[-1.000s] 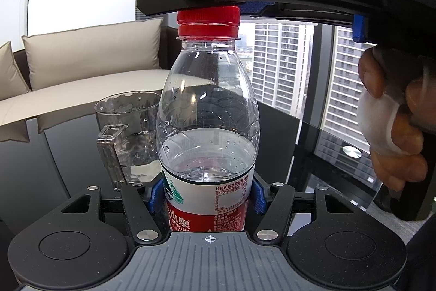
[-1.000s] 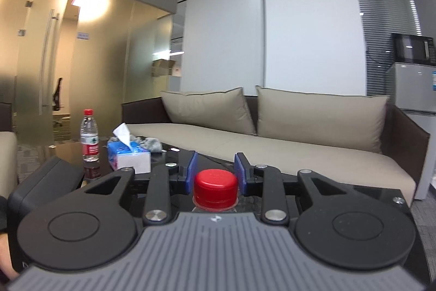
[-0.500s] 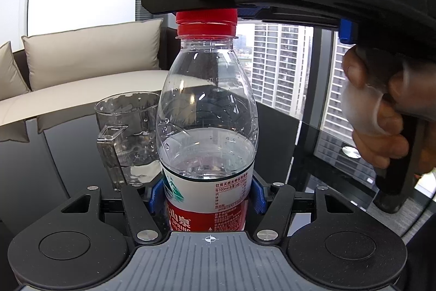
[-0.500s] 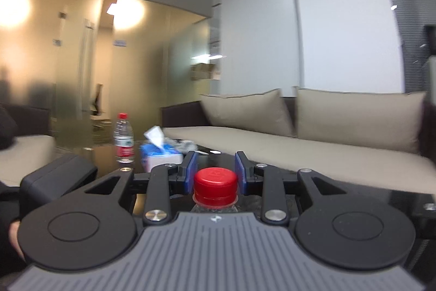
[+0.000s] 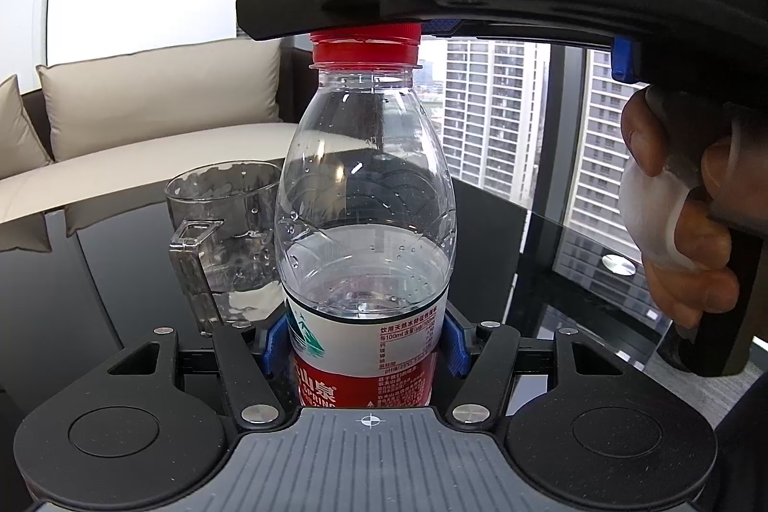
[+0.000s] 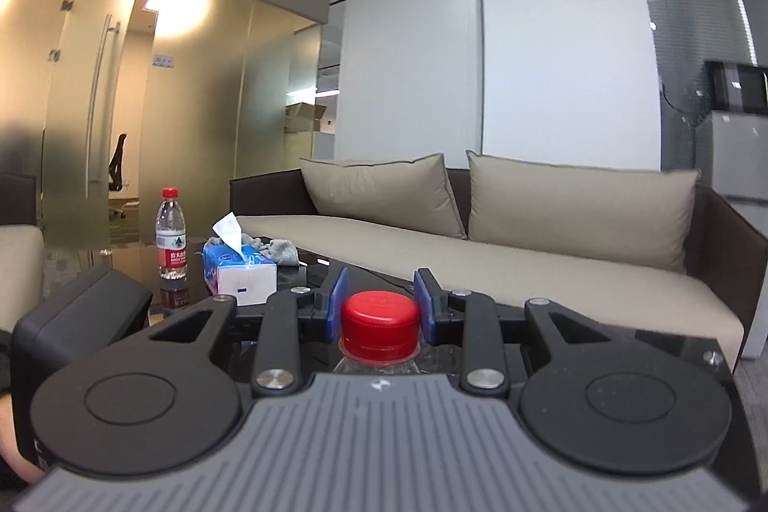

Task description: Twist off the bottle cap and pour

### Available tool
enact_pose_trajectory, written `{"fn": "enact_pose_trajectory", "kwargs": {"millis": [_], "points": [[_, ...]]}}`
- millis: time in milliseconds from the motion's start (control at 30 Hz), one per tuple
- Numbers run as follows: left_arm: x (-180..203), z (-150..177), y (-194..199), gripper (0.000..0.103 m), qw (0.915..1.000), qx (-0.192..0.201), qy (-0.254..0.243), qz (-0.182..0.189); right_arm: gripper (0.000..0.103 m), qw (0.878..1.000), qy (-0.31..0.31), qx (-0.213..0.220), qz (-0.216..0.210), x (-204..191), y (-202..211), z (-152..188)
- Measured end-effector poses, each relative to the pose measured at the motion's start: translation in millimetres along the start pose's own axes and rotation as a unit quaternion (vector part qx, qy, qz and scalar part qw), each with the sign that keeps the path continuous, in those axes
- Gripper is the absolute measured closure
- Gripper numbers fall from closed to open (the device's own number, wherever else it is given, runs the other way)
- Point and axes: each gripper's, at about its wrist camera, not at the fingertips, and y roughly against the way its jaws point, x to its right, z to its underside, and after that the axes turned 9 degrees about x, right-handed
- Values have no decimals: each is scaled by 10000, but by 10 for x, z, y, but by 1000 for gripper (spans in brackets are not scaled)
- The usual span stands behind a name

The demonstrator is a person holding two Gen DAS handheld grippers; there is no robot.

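On the dark glass worktop (image 5: 96, 272) the water bottle (image 5: 365, 224) stands upright, my left gripper (image 5: 363, 344) with its fingers clamped on the labelled lower body. Compared with a second ago the bottle and the clear mug (image 5: 225, 243) just left of it sit as they were, but my right gripper (image 6: 379, 308) has swung: its view first slid towards the glass door, then came back, and the hand (image 5: 681, 224) on its handle sits higher at the right edge. Its fingers are clamped on the red cap (image 6: 380, 322), which is on the neck. Across the room I see a second bottle (image 6: 171, 233), a tissue box (image 6: 240, 272), a beige sofa (image 6: 504, 233), and towers through the window (image 5: 494, 118).
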Motion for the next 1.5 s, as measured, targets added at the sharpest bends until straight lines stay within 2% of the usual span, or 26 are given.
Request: {"fn": "enact_pose_trajectory", "kwargs": {"millis": [300,400,500,567,633,733,933,1000,1033,1067,1333,1500], "points": [[-30,3,15,47,10000,20,-47,6,72,9952,-259,168,-931,336,28,47],[-27,-2,48,47,10000,31,-34,8,71,9898,-633,66,-1271,491,3,38],[-71,17,38,47,10000,31,-32,8,70,9918,-675,151,-1076,449,64,49],[-83,38,42,47,10000,29,-16,2,61,9952,-598,268,-729,362,143,34],[-91,52,48,47,10000,30,-10,-5,57,9971,-533,392,-370,279,239,-10],[-86,53,26,47,10000,27,-8,-8,57,9979,-452,413,-215,195,302,-63],[-53,66,-49,47,10000,16,-2,-21,57,9991,-329,81,259,40,291,-49],[-44,64,-82,47,10000,9,1,-25,57,9990,-310,93,309,28,271,-36],[-31,71,-95,47,10000,8,-1,-24,60,9988,-338,69,339,26,256,-36],[-25,74,-95,47,10000,8,-1,-22,71,9989,-359,60,310,31,249,-31],[-21,67,-153,47,10000,3,-13,-19,71,9992,-388,26,56,76,231,-3],[-6,142,-196,46,10000,17,-43,-27,72,9979,-444,-6,-478,256,207,-16]]}}
